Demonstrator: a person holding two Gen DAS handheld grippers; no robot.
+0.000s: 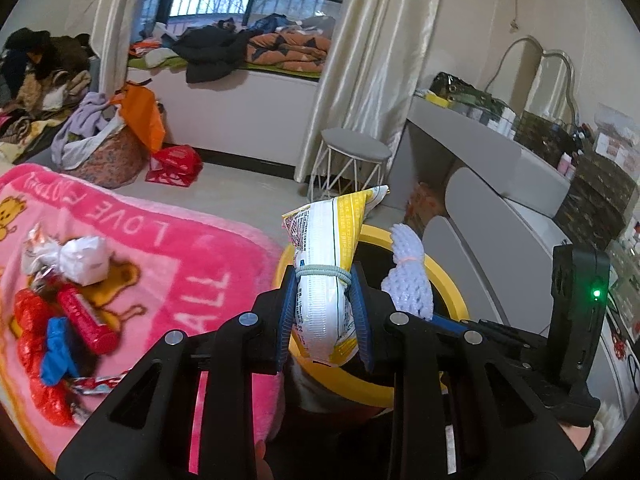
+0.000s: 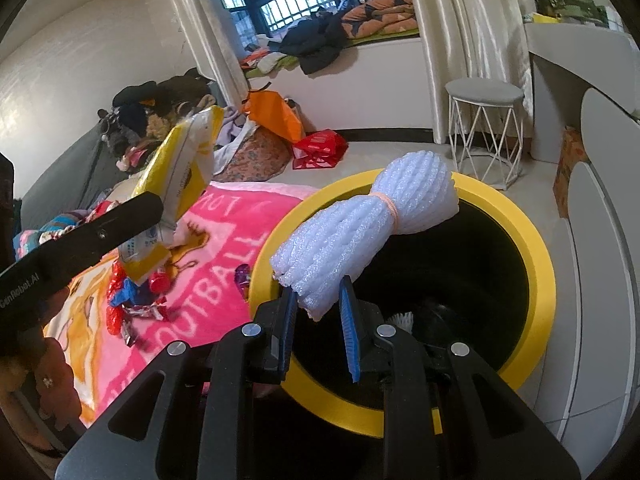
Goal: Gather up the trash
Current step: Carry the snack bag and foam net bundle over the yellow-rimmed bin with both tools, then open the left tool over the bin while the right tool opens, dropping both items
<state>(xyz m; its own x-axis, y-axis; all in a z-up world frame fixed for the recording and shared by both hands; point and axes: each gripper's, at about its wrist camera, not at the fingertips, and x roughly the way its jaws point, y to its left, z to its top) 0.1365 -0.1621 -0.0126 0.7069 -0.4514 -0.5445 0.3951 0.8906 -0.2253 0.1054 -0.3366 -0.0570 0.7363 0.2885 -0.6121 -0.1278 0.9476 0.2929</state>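
now the left hand-held gripper (image 1: 325, 312) is clamped narrow on a yellow-and-white snack packet (image 1: 326, 264) bound with an elastic band, the packet standing up between its blue pads over the near rim of the yellow-rimmed bin (image 2: 532, 240); just to its right, the right hand-held gripper (image 2: 318, 318) pinches the lower end of a white foam net bundle (image 2: 360, 236), which leans forward over the bin's black mouth; left of both, loose wrappers (image 1: 60, 304) lie on the pink blanket (image 1: 192, 272).
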